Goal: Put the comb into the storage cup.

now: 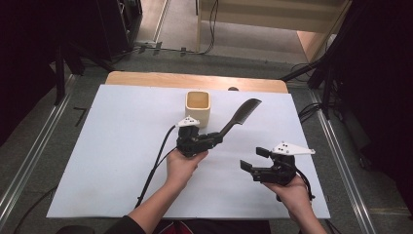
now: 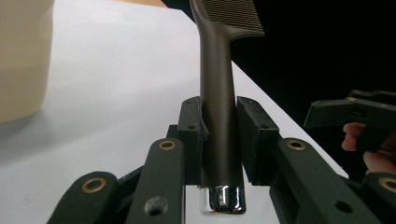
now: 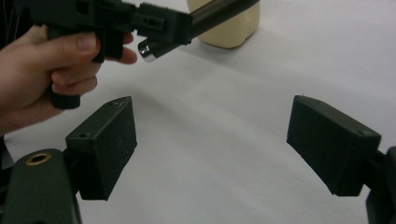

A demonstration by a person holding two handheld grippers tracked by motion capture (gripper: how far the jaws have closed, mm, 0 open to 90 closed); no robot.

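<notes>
My left gripper [image 1: 217, 137] is shut on the handle of a dark brown comb [image 1: 239, 115], which slants up and to the right above the white mat. In the left gripper view the comb [image 2: 218, 93] runs upright between the two pads, its chrome end cap sticking out below them. A cream square cup [image 1: 197, 108] stands just behind the left gripper. My right gripper [image 1: 255, 159] hovers to the right, open, with nothing between its jaws. The right gripper view looks past its wide jaws [image 3: 212, 149] at the left gripper [image 3: 163, 23], the comb's handle [image 3: 219, 11] and the cup [image 3: 231, 28].
A white mat [image 1: 122, 146] covers the wooden table [image 1: 146, 78]. Cables trail from both grippers toward the front edge. Dark stands and floor rails surround the table.
</notes>
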